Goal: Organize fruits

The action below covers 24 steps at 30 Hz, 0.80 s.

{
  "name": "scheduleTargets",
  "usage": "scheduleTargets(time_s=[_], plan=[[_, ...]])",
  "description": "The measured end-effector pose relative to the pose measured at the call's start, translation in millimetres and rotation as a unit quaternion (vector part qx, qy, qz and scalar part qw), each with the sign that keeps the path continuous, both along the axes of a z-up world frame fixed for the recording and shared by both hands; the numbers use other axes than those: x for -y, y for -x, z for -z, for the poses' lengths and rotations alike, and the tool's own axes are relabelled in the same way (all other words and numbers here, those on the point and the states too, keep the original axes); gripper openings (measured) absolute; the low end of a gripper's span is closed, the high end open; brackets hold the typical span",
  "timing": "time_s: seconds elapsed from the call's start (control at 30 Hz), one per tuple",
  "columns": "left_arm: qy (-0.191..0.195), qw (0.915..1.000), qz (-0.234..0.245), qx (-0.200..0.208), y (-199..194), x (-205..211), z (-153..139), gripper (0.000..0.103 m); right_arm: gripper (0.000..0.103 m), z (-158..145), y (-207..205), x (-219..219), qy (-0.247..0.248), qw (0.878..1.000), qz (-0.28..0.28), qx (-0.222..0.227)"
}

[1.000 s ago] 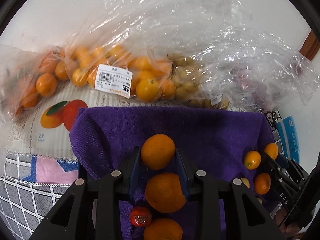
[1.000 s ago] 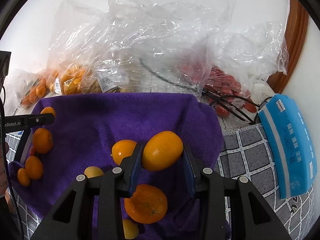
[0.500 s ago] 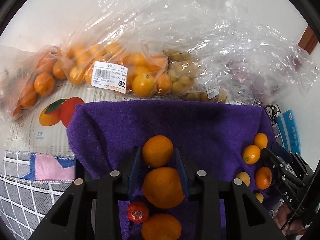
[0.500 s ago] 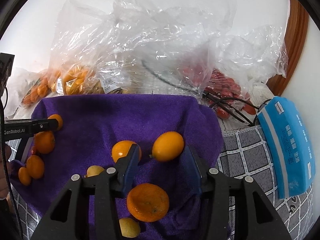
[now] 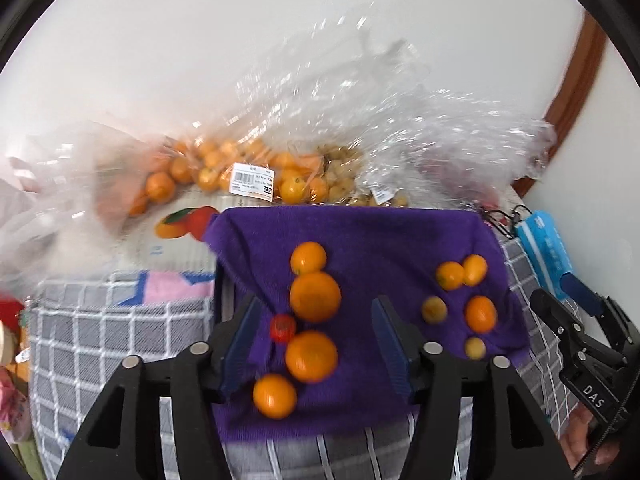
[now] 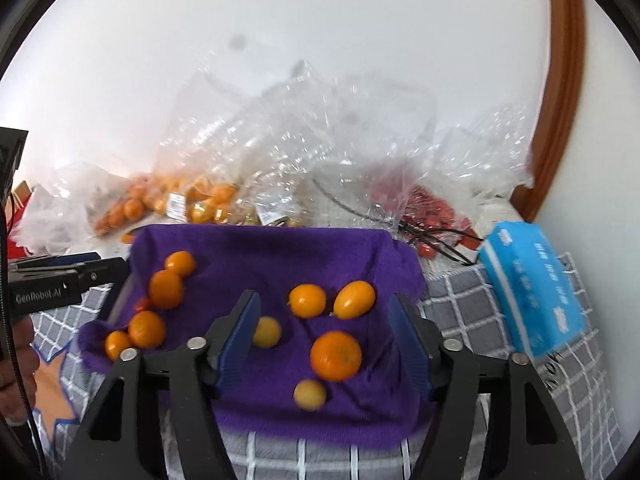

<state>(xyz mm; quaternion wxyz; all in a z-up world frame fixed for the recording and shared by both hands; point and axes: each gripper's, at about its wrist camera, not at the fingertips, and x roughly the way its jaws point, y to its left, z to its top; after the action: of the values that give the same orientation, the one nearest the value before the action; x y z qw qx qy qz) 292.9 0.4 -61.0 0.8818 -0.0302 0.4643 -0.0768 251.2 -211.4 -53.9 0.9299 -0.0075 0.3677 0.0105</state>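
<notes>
A purple towel point(image 5: 380, 232) point(image 6: 280, 248) lies on the checked cloth with fruit on it. A line of oranges point(image 5: 315, 297) and a small red tomato point(image 5: 283, 328) fill its left half. Smaller oranges point(image 6: 307, 300) point(image 6: 354, 299) and yellow fruits point(image 6: 267, 331) sit on its right half. My left gripper point(image 5: 316, 312) hangs above the orange line, its jaws opening and pressing on nothing. My right gripper point(image 6: 325, 308) hovers over the right group, jaws also opening, with no fruit gripped. Each gripper shows in the other view point(image 5: 576, 320) point(image 6: 60, 276).
Clear plastic bags of oranges point(image 5: 248, 172) point(image 6: 200, 200) and red tomatoes point(image 6: 432, 208) are heaped behind the towel against the white wall. A blue tissue pack point(image 6: 532, 280) lies to the right, with black cables point(image 6: 440, 240) beside it. A wooden frame point(image 6: 560, 80) rises at far right.
Both grippers let go of the oranges they held, opened wide and drew up and back. The released oranges stay on the towel.
</notes>
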Motion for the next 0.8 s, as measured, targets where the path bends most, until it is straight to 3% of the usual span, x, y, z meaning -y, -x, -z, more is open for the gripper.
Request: scheduleTargets(time_s=[0.2, 0.37, 0.53, 0.63, 0.8], plan=[[-0.005, 0.9989, -0.015, 0.045, 66.9, -6.0, -30.4, 0.069, 0.071, -25.9, 61.1, -6.4, -0.027, 1.000, -0.003, 0.004], [-0.020, 0.9959, -0.025, 0.085, 114.8, -6.4, -47.3, 0.075, 0.071, -37.4, 99.6, -11.6, -0.020, 1.000, -0.002, 0.015], [-0.020, 0.9918, -0.043, 0.118, 158.0, -11.5, -58.8, 0.081, 0.093, -45.0, 137.7, -19.0, -0.011, 0.999, -0.007, 0.041], [-0.015, 0.9901, -0.047, 0.131, 181.0, -12.2, -62.2, 0.086, 0.099, -47.9, 156.4, -24.4, 0.005, 0.998, -0.012, 0.055], [-0.027, 0.9879, -0.053, 0.143, 209.0, -9.4, -64.2, 0.087, 0.102, -47.5, 177.8, -21.1, -0.008, 0.998, -0.004, 0.061]])
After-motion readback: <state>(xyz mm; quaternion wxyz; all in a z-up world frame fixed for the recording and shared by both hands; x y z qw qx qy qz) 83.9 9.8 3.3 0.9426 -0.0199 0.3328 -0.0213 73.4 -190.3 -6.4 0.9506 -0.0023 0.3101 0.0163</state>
